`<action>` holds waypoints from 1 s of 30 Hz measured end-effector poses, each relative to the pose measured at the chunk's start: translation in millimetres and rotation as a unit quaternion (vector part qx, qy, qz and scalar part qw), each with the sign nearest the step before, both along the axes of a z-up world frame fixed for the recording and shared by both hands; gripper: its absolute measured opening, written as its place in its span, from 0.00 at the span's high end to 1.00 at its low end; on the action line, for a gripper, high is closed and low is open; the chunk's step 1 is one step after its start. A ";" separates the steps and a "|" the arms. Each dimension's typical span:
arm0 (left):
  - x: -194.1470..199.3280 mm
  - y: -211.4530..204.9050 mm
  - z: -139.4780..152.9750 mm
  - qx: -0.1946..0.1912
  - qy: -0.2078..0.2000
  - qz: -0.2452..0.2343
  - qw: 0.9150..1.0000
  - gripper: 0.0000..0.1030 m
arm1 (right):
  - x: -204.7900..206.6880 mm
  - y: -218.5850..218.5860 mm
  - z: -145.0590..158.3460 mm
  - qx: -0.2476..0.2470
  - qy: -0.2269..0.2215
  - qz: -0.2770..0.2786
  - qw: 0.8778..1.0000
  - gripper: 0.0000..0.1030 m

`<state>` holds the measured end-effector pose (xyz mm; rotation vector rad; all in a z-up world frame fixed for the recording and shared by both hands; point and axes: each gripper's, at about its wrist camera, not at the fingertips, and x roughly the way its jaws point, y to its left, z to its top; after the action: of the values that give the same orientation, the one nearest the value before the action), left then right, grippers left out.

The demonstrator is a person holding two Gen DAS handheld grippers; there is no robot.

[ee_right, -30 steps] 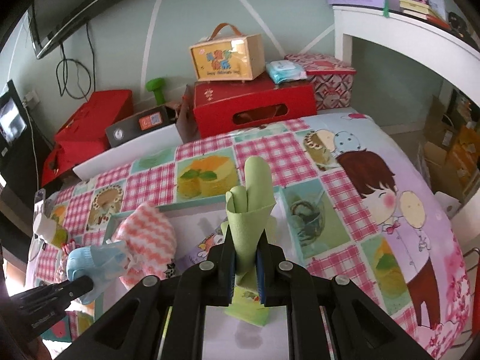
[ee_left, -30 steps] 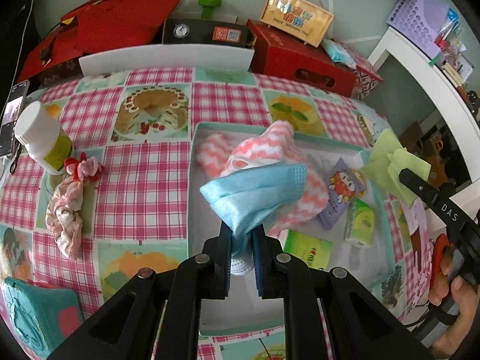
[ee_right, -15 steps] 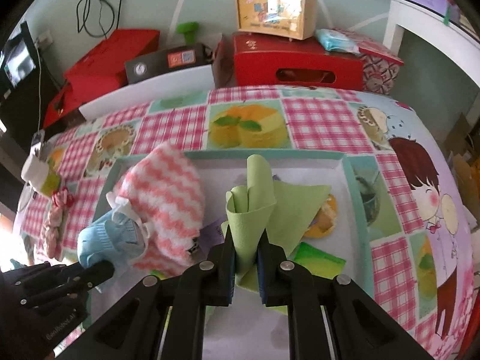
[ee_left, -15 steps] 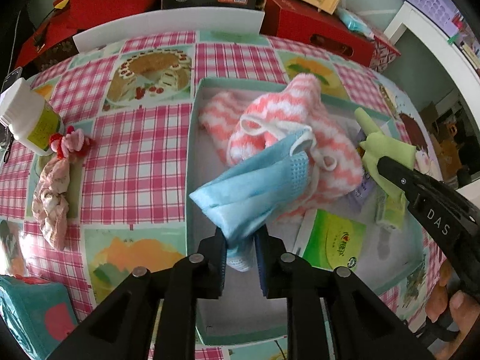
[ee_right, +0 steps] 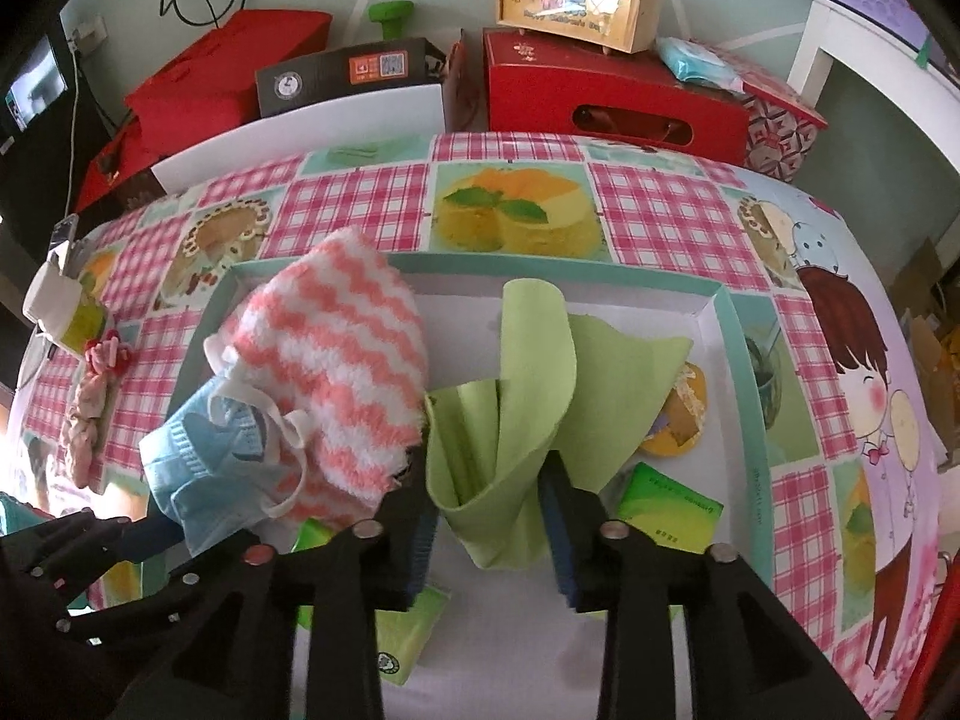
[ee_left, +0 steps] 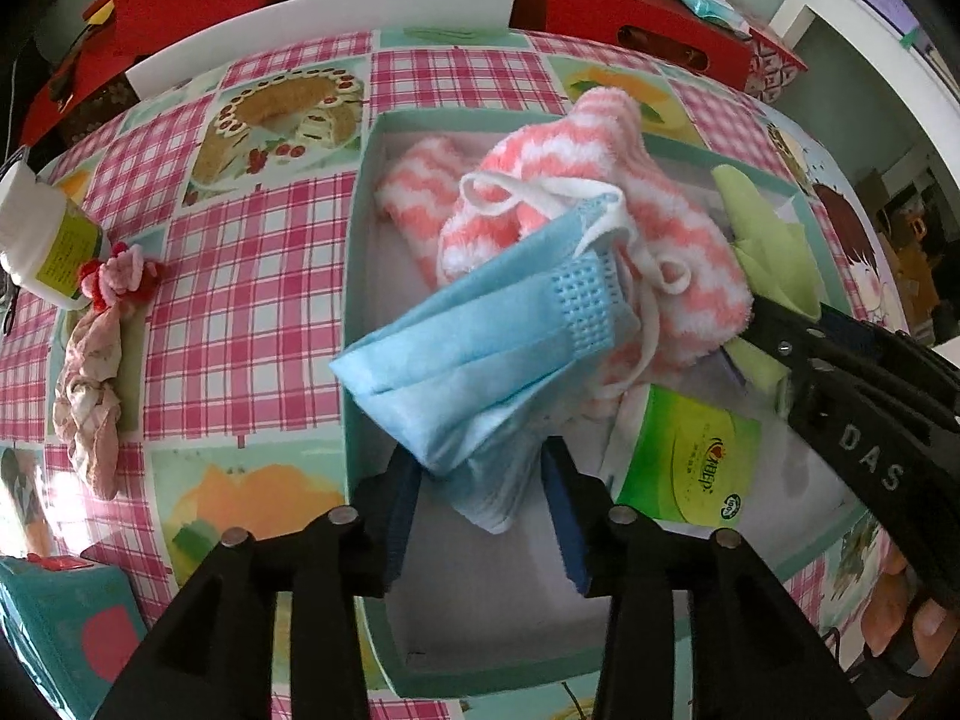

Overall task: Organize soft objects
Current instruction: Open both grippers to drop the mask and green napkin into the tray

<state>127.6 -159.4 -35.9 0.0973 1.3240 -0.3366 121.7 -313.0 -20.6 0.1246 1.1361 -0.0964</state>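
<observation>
A teal-rimmed box sits on the checked tablecloth. In it lies a pink-and-white fluffy cloth. My left gripper is open inside the box; a blue face mask rests loose between its jaws and against the fluffy cloth. My right gripper is open inside the box, with a green cloth lying loose between its jaws.
Green tissue packs lie in the box. A pink scrunchie cloth and a white bottle are left of the box. A teal pouch is at front left. Red boxes stand behind the table.
Both grippers moved down into the box and opened. The blue mask and the green cloth, held before, now lie loose between the jaws.
</observation>
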 end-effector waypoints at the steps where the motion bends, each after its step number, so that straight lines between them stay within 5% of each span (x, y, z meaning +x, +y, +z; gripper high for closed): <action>1: -0.9 -2.6 -1.1 0.002 -0.001 -0.003 1.000 0.54 | 0.9 0.3 -1.6 -0.002 0.004 -0.001 1.000 0.55; 12: -1.3 -16.2 -3.4 0.008 0.000 -0.012 1.000 0.45 | 3.8 5.6 -4.1 -0.021 0.016 0.003 1.000 0.37; 17: -3.1 -15.8 5.4 0.004 -0.012 -0.015 1.000 0.27 | 2.5 3.2 3.3 -0.027 0.006 -0.002 1.000 0.28; 27: -6.1 -8.9 19.1 -0.012 -0.026 -0.021 0.999 0.16 | 2.3 -3.4 7.0 -0.028 0.002 -0.023 0.999 0.00; 30: -7.9 -6.7 21.5 -0.016 -0.029 -0.021 0.999 0.13 | 1.3 -7.0 8.3 -0.026 -0.001 -0.032 0.999 0.00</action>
<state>119.7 -166.2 -14.4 0.1068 1.2596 -0.3872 123.0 -320.0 -12.3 0.1154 1.1273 -0.1825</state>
